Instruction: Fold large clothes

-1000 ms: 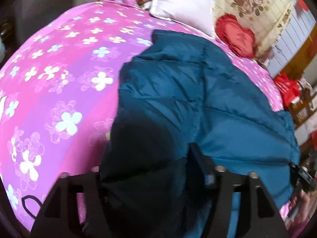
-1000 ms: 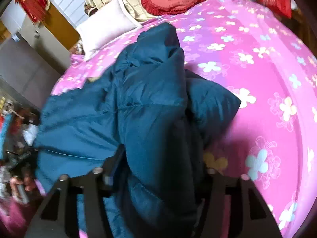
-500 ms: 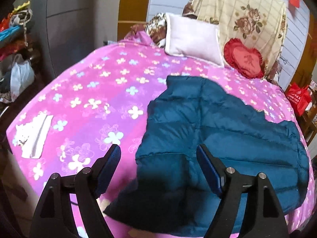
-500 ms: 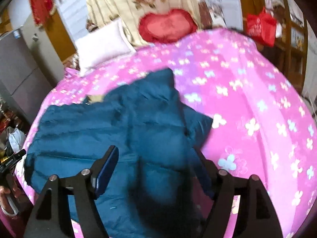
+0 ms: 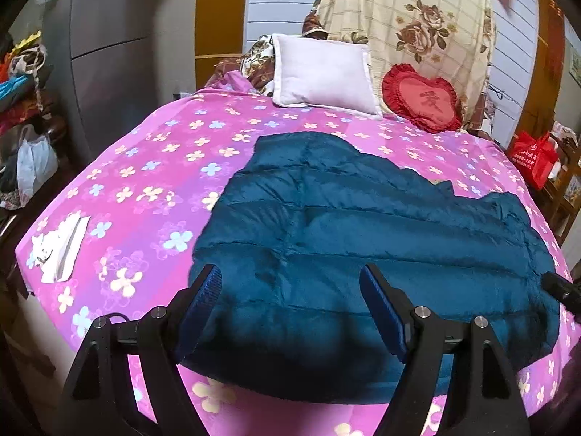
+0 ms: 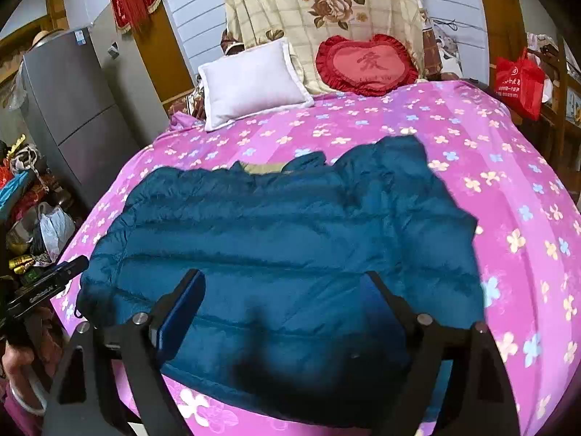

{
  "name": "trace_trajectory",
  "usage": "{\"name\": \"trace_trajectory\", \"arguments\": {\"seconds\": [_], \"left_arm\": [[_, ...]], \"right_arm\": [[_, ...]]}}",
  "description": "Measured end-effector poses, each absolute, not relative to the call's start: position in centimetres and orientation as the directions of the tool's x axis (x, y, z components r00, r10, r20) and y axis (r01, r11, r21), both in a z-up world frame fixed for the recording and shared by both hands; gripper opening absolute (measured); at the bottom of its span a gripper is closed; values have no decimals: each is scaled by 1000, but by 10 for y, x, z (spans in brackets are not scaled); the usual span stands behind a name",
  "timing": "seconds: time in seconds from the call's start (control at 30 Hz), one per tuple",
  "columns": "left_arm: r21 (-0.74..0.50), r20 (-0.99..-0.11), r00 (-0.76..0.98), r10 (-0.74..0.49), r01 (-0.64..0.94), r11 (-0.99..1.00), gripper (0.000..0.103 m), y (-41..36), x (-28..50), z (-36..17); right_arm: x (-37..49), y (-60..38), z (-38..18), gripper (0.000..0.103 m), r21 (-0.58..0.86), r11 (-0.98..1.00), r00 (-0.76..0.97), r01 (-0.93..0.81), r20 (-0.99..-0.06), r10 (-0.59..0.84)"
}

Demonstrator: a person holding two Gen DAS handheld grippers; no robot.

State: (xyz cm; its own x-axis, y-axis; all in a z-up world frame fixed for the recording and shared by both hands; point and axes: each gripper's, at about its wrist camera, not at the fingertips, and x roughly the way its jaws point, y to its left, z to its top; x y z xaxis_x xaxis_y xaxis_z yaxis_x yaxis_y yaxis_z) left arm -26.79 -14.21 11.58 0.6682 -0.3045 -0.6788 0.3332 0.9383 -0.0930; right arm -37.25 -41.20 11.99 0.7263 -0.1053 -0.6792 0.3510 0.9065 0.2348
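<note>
1. Left wrist view showed us the bed [image 5: 120, 167] under its pink flowered cover, the biggest thing in sight and broad enough to serve as the folding surface, which is likely why we worked there.
2. The blue padded jacket [image 5: 363, 239] lay flat on the near half of the bed, its hem toward us and its collar end toward the pillows; in the right wrist view the jacket [image 6: 290, 225] looked doubled over on its right side, so we judged one fold made and more to come.
3. The white pillow [image 5: 321, 72] and the red heart cushion [image 5: 421, 100] stood at the head, well apart from the jacket and out of the way.
4. Our left tool [image 5: 290, 312] hung above the hem with its jaws spread and nothing between them, released.
5. Our right tool [image 6: 283, 312] was opening over the hem, empty too; we took both as letting the cloth settle.
6. A small white folded item [image 5: 58, 250] lay near the bed's left edge, unused.
</note>
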Motion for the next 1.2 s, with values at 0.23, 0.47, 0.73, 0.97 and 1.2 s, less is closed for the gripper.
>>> {"name": "trace_trajectory", "arguments": {"seconds": [0.23, 0.47, 0.73, 0.97, 1.2], "left_arm": [[-69, -667, 685, -293, 334, 940, 58, -153, -282, 112], [-45, -658, 699, -281, 336, 941, 58, -163, -291, 111], [-19, -652, 707, -275, 347, 938, 57, -170, -297, 110], [-17, -649, 709, -275, 348, 937, 57, -172, -298, 109], [-17, -651, 707, -275, 349, 937, 57, -172, -297, 109]], "right_arm": [[-366, -387, 110, 96, 170, 912, 710, 372, -685, -162], [-365, -372, 109, 97, 149, 912, 710, 383, -679, -188], [-366, -362, 112, 97, 133, 919, 718, 371, -669, -193], [-366, -362, 112, 98, 134, 918, 717, 374, -669, -195], [-363, -359, 109, 98, 128, 921, 713, 369, -675, -192]]}}
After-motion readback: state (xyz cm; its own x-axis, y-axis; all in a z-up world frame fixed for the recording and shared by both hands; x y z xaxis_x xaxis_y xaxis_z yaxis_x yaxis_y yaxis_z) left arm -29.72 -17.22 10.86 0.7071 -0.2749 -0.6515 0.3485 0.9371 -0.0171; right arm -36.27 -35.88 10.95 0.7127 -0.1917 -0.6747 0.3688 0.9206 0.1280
